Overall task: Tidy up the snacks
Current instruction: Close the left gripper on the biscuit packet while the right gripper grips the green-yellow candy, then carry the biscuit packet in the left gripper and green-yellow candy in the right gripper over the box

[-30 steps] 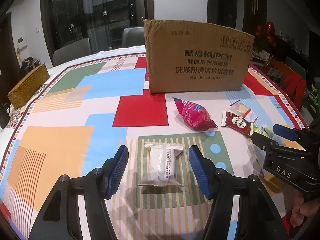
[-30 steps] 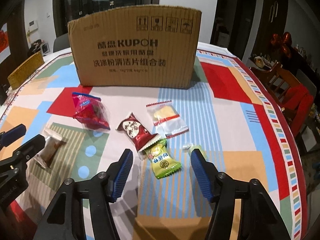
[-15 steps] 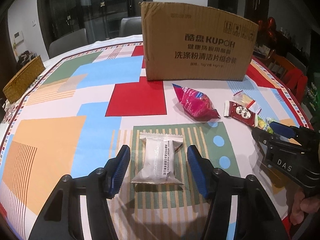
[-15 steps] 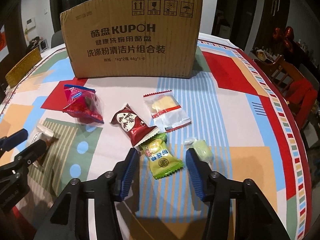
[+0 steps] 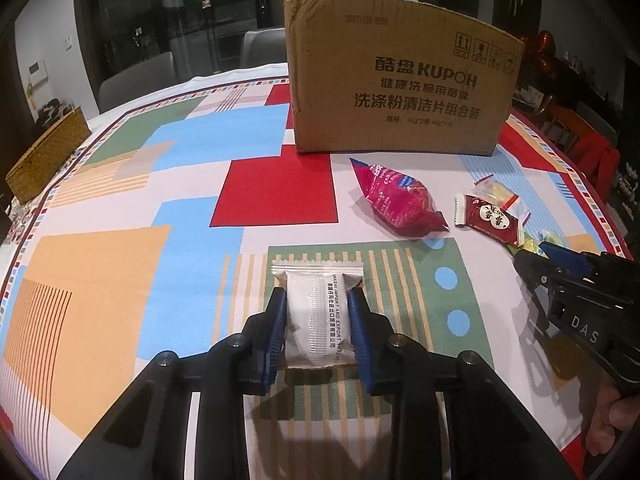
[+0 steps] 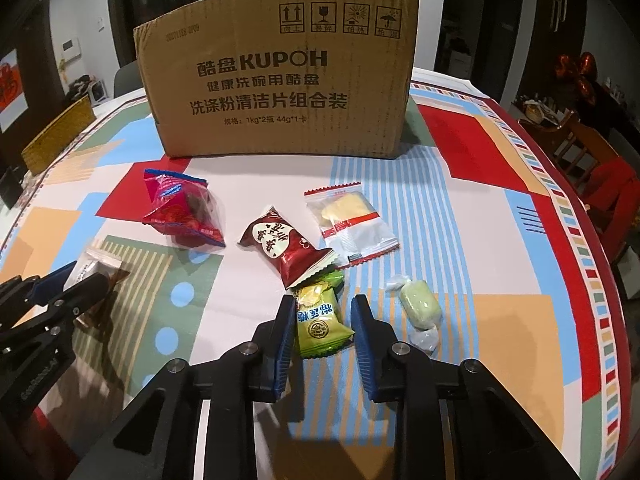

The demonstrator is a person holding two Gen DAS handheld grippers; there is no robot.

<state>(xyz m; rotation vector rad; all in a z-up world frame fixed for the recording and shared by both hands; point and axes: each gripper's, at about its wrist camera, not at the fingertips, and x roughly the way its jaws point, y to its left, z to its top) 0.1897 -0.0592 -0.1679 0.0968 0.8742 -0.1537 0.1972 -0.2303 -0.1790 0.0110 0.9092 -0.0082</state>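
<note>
Between the left gripper's (image 5: 317, 316) closing fingers (image 5: 276, 322) lies the silver packet (image 5: 318, 314).

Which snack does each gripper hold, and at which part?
The left gripper, jaws closing, pinches the white packet by its two long sides. The right gripper, also closing, has the green packet between its fingers; only the left finger clearly touches it.

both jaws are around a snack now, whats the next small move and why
Probably finish closing, then lift both toward the cardboard box. The left gripper pinches the white packet; the right gripper's jaws are closing around the green packet, one side not yet touching.
</note>
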